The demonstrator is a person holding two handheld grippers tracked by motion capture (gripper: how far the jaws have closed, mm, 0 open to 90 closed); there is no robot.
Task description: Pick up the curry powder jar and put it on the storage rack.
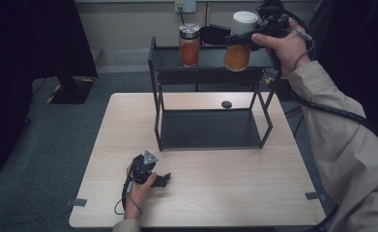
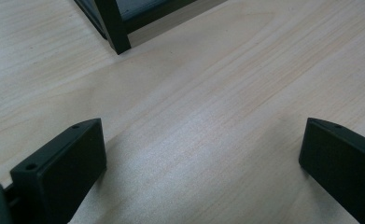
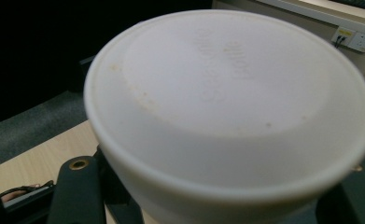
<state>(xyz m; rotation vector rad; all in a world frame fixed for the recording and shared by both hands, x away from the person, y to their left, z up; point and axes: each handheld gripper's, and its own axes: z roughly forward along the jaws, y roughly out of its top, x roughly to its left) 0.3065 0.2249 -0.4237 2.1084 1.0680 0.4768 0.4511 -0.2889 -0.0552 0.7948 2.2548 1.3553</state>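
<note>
A jar with a white lid (image 1: 244, 21) and orange contents (image 1: 237, 58) hangs just above the right part of the black rack's top shelf (image 1: 210, 60). My right gripper (image 1: 236, 38) is shut on it just below the lid, held from the right by a hand in a beige sleeve. The right gripper view looks down on that white lid (image 3: 227, 107), with the black jaws at both lower corners. My left gripper (image 1: 161, 180) rests on the wooden table (image 1: 225, 179) at the front left. Its jaws (image 2: 203, 158) stand open over bare wood.
A second jar (image 1: 189, 46) with a silver lid and red-orange contents stands on the top shelf's left part. The rack's lower shelf (image 1: 208, 128) is bare. A small black disc (image 1: 226, 104) lies on the table behind the rack. One rack leg (image 2: 112, 23) shows ahead of the left gripper.
</note>
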